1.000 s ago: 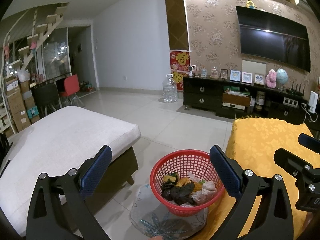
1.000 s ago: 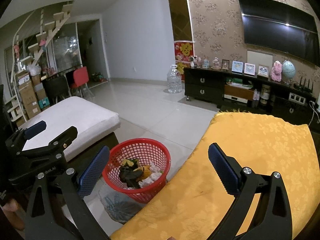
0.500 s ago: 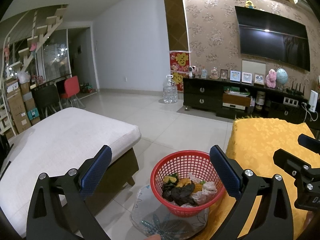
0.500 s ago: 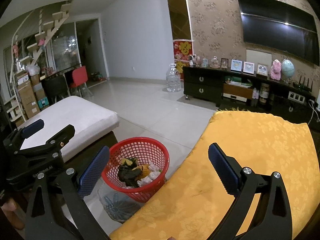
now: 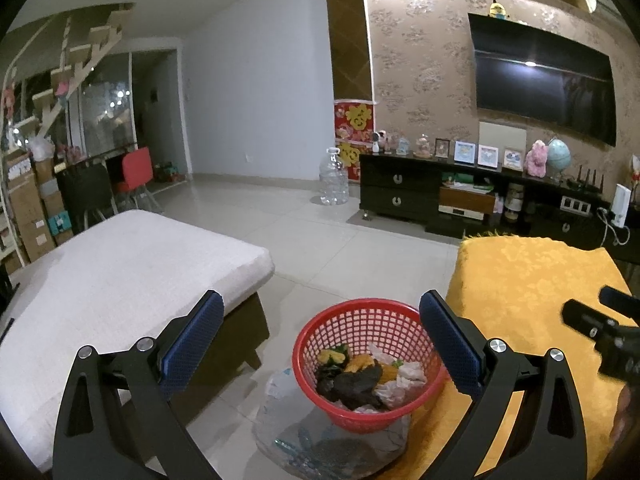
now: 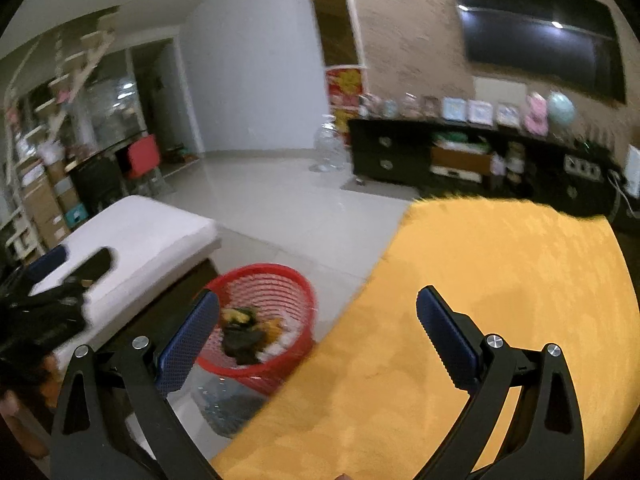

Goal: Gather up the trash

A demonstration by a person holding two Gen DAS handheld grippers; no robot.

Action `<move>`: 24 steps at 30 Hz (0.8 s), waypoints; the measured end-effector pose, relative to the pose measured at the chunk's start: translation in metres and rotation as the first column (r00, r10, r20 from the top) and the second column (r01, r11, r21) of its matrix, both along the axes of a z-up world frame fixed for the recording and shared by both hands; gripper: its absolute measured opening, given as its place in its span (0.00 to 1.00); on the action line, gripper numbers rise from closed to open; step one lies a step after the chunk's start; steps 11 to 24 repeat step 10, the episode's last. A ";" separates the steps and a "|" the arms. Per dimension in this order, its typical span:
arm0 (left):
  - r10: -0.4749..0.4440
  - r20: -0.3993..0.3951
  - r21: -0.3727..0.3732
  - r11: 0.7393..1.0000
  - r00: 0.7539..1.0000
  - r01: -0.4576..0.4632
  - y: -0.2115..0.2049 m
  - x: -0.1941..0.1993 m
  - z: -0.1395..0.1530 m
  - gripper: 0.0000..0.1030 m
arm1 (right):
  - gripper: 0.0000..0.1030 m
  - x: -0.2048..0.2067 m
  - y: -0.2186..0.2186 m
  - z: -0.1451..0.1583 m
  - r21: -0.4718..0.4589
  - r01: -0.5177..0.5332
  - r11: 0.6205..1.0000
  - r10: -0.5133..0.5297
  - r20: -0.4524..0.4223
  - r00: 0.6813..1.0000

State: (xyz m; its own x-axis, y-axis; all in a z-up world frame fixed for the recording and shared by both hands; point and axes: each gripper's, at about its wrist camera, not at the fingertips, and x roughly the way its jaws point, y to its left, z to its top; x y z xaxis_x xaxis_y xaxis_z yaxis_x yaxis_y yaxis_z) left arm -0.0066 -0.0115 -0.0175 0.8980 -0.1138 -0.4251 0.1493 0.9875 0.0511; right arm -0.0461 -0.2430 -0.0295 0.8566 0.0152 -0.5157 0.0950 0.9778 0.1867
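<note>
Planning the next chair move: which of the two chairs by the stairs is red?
The red chair is the one nearer the white wall; the black chair stands left of it, closer to the stacked boxes.

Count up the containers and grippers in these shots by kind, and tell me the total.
Red mesh basket, holding trash: 1
Clear water jug on the floor: 1
Grippers, both open and empty: 2 (left gripper, right gripper)
Total: 4
</note>
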 end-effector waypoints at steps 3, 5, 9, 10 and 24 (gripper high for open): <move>-0.014 -0.025 -0.023 1.000 1.000 0.013 0.001 0.004 0.000 0.92 | 0.93 -0.007 -0.046 -0.018 0.013 0.128 0.992 -0.127 -0.061 0.990; -0.019 -0.040 -0.041 0.999 0.999 0.018 0.000 0.007 0.000 0.92 | 0.93 -0.017 -0.094 -0.038 0.006 0.266 0.964 -0.263 -0.124 0.957; -0.027 -0.058 -0.057 0.998 0.998 0.024 -0.006 0.011 -0.001 0.92 | 0.93 -0.060 -0.214 -0.087 -0.004 0.582 0.813 -0.559 -0.288 0.778; -0.029 -0.060 -0.058 0.998 0.998 0.025 -0.008 0.011 -0.001 0.92 | 0.93 -0.068 -0.231 -0.094 -0.012 0.622 0.783 -0.595 -0.306 0.743; -0.029 -0.060 -0.058 0.998 0.998 0.025 -0.008 0.011 -0.001 0.92 | 0.93 -0.068 -0.231 -0.094 -0.012 0.622 0.783 -0.595 -0.306 0.743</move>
